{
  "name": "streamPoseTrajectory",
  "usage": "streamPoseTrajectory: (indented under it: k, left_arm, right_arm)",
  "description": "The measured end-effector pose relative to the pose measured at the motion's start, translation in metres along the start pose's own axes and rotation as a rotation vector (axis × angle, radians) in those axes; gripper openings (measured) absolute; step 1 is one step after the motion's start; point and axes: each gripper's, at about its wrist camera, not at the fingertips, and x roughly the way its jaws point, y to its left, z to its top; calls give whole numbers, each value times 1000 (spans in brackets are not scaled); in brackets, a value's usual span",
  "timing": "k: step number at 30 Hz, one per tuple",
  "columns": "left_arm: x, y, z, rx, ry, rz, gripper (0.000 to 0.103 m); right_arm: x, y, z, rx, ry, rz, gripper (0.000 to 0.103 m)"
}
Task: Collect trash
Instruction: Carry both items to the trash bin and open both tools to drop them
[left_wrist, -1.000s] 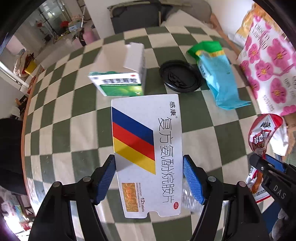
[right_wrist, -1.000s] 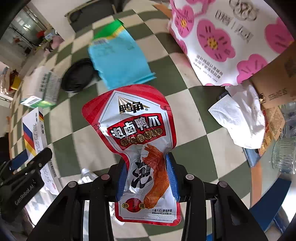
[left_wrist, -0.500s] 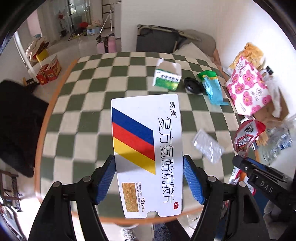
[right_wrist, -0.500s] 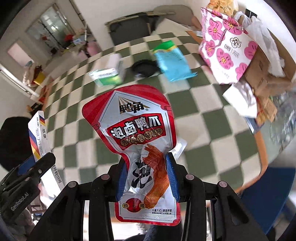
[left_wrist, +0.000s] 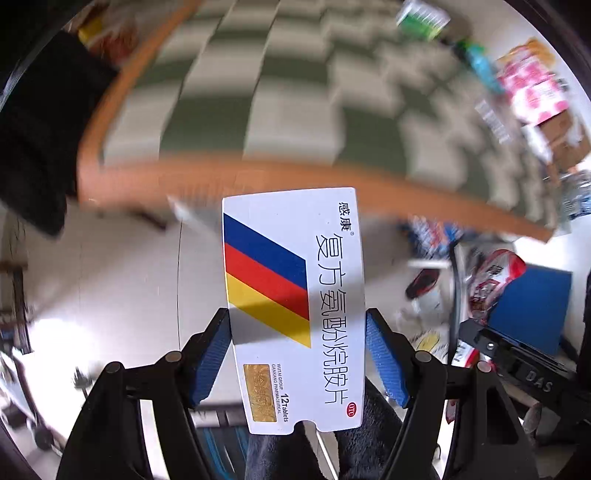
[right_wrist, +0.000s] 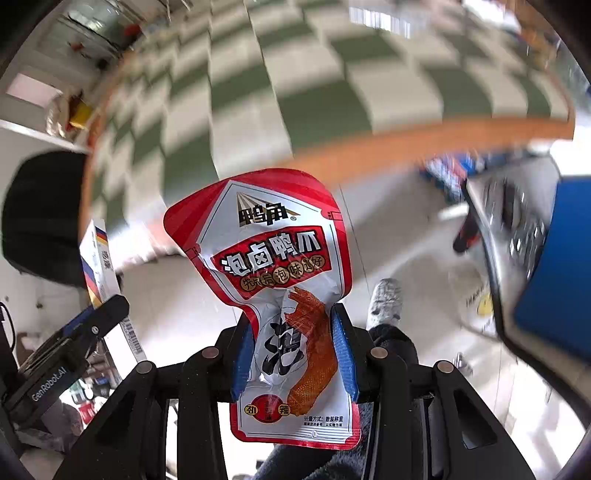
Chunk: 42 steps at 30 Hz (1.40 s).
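Note:
My left gripper (left_wrist: 297, 325) is shut on a white medicine box (left_wrist: 293, 295) with blue, red and yellow stripes, held off the table over the floor. My right gripper (right_wrist: 293, 325) is shut on a red and white snack wrapper (right_wrist: 273, 266), also held past the table's edge. The box shows at the left of the right wrist view (right_wrist: 98, 258). The wrapper shows at the right of the left wrist view (left_wrist: 491, 273). A green box (left_wrist: 421, 18), a blue packet (left_wrist: 480, 64) and a flowered bag (left_wrist: 532, 88) lie blurred on the far table.
The green and white checked table (left_wrist: 266, 92) with an orange rim (left_wrist: 332, 177) lies ahead and above. A black chair (left_wrist: 33, 122) stands at the left. A blue bin (right_wrist: 554, 266) with a dark rim is at the right. Pale floor lies below.
Both grippers have pulled back from over the table and dropped below its edge, still holding the box and the wrapper. The view is blurred by motion. The blue bin has come into view.

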Motion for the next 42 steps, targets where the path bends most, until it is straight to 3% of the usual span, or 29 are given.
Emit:
streamPoseTrajectory:
  k: [5, 8, 14, 18, 22, 24, 27, 29, 33, 36, 42]
  left_arm:
    - [120, 30, -20, -69, 150, -19, 70]
    - [183, 38, -21, -81, 196, -19, 70]
    - [303, 43, -12, -88, 247, -28, 70]
    - [350, 54, -8, -131, 271, -45, 71]
    - [365, 71, -10, -155, 249, -5, 103]
    - [364, 79, -14, -158, 249, 30, 103]
    - [353, 86, -22, -142, 214, 108, 103]
    - [341, 88, -27, -138, 178, 129, 103]
    - [320, 81, -36, -97, 144, 222, 103]
    - [303, 77, -42, -100, 142, 221, 103]
    - [269, 61, -51, -84, 123, 228, 103]
  right_arm:
    - [90, -14, -27, 21, 90, -28, 41]
    - [152, -26, -29, 44, 135, -25, 41]
    - [288, -62, -21, 77, 200, 6, 41]
    - [358, -78, -19, 80, 228, 31, 41]
    - [413, -89, -19, 101, 266, 82, 48]
    - [426, -91, -19, 118, 273, 104, 55]
    - [433, -93, -20, 110, 254, 130, 79]
    - [427, -92, -20, 74, 235, 94, 101]
    - [409, -73, -19, -49, 178, -5, 102]
    - [395, -61, -22, -130, 144, -86, 103]
    - [359, -50, -36, -203, 124, -133, 103]
